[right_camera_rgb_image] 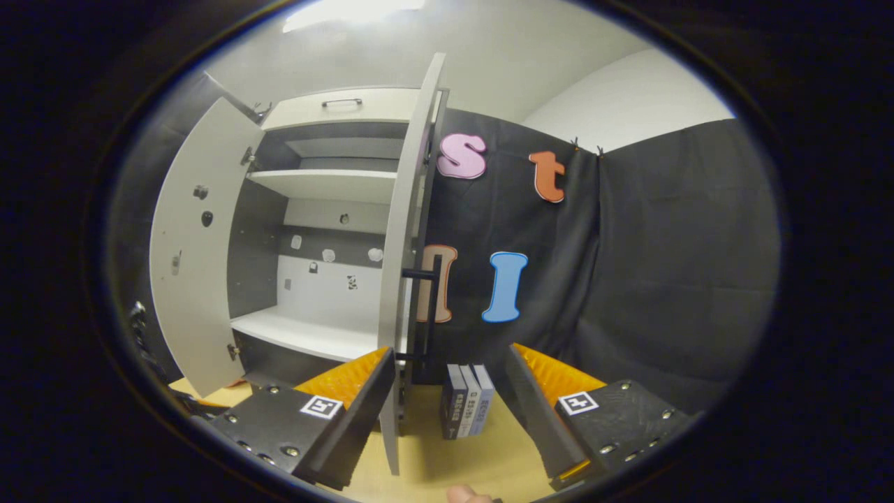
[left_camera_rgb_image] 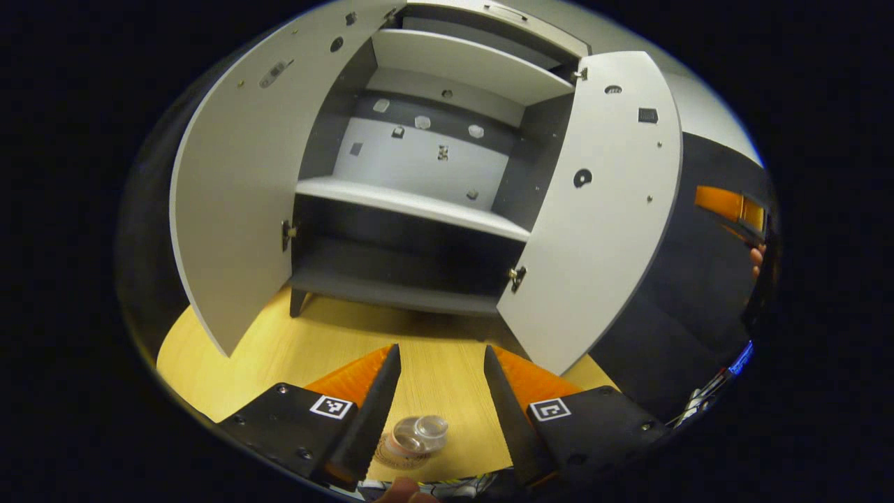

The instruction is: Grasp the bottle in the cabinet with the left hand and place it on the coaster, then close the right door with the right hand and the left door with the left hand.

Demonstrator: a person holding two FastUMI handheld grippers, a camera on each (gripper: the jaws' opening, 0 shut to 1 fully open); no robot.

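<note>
You had the small clear plastic bottle (left_camera_rgb_image: 420,433) standing on the round brown coaster (left_camera_rgb_image: 399,457) between your released left gripper (left_camera_rgb_image: 441,405), while both grey cabinet doors (left_camera_rgb_image: 237,188) stood open beyond your released right gripper (right_camera_rgb_image: 447,412).

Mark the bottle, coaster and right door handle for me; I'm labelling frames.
bottle (left_camera_rgb_image: 421,433), left gripper view, clear top.
coaster (left_camera_rgb_image: 391,457), left gripper view, rim under bottle.
right door handle (right_camera_rgb_image: 436,307), right gripper view, vertical bar.

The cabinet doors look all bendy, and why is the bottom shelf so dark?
Left gripper view: the fisheye lens bows the cabinet doors; the lowest shelf sits in deep shadow, while the table is brightly lit. Right gripper view: the right door curves too, and a ceiling light glares at the top.
</note>
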